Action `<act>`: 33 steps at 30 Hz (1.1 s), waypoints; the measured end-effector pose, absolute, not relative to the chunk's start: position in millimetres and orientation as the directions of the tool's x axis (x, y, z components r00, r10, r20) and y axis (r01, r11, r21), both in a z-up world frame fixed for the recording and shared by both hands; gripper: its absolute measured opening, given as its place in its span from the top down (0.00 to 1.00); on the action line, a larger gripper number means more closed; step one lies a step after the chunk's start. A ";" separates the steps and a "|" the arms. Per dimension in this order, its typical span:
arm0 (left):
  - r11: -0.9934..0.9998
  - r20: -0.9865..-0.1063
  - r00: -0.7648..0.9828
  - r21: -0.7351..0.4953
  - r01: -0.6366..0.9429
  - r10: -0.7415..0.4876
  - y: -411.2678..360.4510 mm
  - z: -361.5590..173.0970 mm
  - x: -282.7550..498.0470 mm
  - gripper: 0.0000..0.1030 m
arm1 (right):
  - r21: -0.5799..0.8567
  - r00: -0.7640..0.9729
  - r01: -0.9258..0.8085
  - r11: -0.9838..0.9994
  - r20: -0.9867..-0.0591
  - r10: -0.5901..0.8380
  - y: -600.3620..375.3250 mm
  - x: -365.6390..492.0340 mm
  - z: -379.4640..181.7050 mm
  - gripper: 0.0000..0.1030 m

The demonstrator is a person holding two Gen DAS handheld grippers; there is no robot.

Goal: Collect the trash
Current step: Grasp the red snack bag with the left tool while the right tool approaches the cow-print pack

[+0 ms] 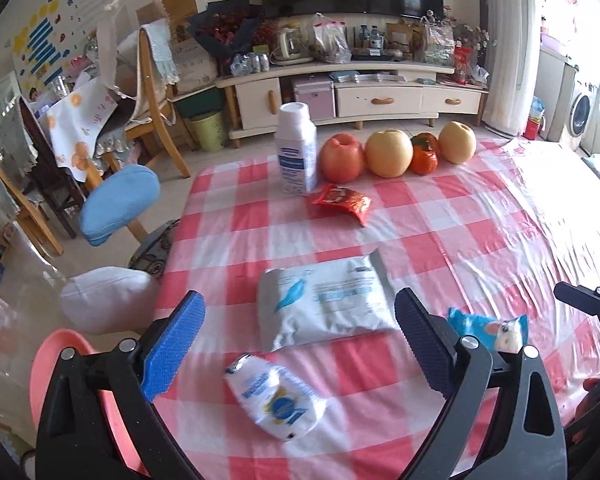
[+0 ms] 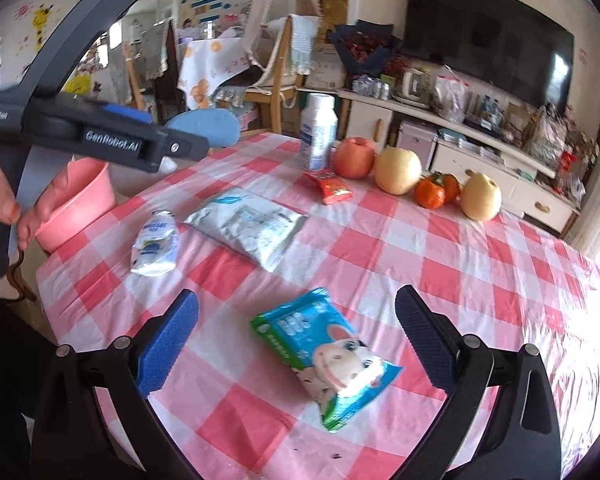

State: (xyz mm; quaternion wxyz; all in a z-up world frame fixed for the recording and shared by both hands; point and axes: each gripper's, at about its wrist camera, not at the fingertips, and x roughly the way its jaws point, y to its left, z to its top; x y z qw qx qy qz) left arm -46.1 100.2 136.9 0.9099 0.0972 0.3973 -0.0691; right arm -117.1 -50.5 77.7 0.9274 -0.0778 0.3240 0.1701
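Note:
My left gripper (image 1: 298,344) is open and empty above a crushed white pouch (image 1: 276,400), which also shows in the right wrist view (image 2: 155,245). A silver-white flat packet (image 1: 324,304) lies just beyond it and shows in the right wrist view (image 2: 248,226). My right gripper (image 2: 296,344) is open and empty over a blue-green cow snack wrapper (image 2: 332,356), partly seen in the left wrist view (image 1: 492,326). A red wrapper (image 1: 342,202) lies near the fruit and shows in the right wrist view (image 2: 332,188). A pink basin (image 2: 80,204) stands off the table's left edge.
A white bottle (image 1: 298,148), an apple (image 1: 342,158), two pears (image 1: 390,152) and persimmons (image 1: 424,154) stand at the far side of the red-checked table (image 1: 460,240). Chairs (image 1: 152,92) and a blue cushioned seat (image 1: 118,204) stand left of it.

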 end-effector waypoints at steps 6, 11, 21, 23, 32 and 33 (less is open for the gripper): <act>0.972 -0.761 0.647 0.113 0.207 -0.049 71.9 127.8 -17.0 0.08 | 0.009 0.733 -0.304 0.953 -0.636 0.240 -81.5 -108.5 79.0 0.04; 0.978 -0.799 0.597 0.052 0.201 -0.080 47.9 106.7 22.8 0.08 | 0.081 0.707 -0.268 0.960 -0.661 0.253 -104.7 -100.2 74.0 0.04; 0.994 -0.816 0.578 -0.078 -0.072 -0.022 31.2 65.7 97.2 0.08 | 0.143 0.653 -0.284 0.948 -0.696 0.301 -113.6 -94.5 63.9 0.04; 0.988 -0.823 0.567 -0.108 -0.108 -0.028 31.5 57.5 110.1 0.08 | 0.162 0.640 -0.285 0.945 -0.702 0.313 -117.6 -94.1 62.3 0.04; 0.973 -0.846 0.532 -0.109 -0.203 0.016 25.4 33.0 153.3 0.21 | 0.225 0.599 -0.305 0.925 -0.710 0.370 -131.3 -93.9 61.7 0.04; 0.972 -0.852 0.522 -0.101 -0.211 0.025 25.3 30.2 157.2 0.21 | 0.225 0.596 -0.308 0.924 -0.712 0.372 -131.3 -94.0 61.4 0.04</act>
